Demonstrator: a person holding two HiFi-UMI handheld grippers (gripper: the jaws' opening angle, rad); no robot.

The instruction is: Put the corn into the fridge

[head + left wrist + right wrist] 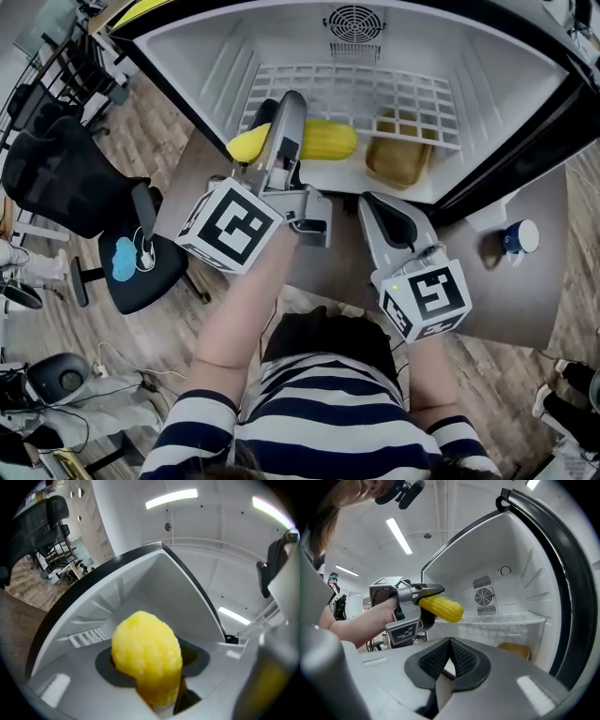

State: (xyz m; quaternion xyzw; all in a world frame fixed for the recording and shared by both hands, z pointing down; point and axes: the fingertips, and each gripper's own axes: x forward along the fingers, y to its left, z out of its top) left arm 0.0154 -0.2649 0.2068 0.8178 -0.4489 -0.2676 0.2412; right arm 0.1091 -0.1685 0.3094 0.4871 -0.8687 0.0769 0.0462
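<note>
Corn (323, 140): held level at the open front of the fridge (487, 84).
Left gripper (286, 117): pinching the corn.
Right gripper (449, 648): jaws pressed together, empty, just outside the fridge.
Brown tray (398, 155): inside the fridge, below its wire shelf (375, 94).

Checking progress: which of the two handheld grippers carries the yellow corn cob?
The left gripper: its jaws clamp the yellow corn cob; the right gripper is shut and empty.

Wide open at the fridge (202, 61) mouth. Crossed inside by a wire shelf (347, 94); blocked beneath it, right side, by a brown container (398, 159); bare floor leftward.
</note>
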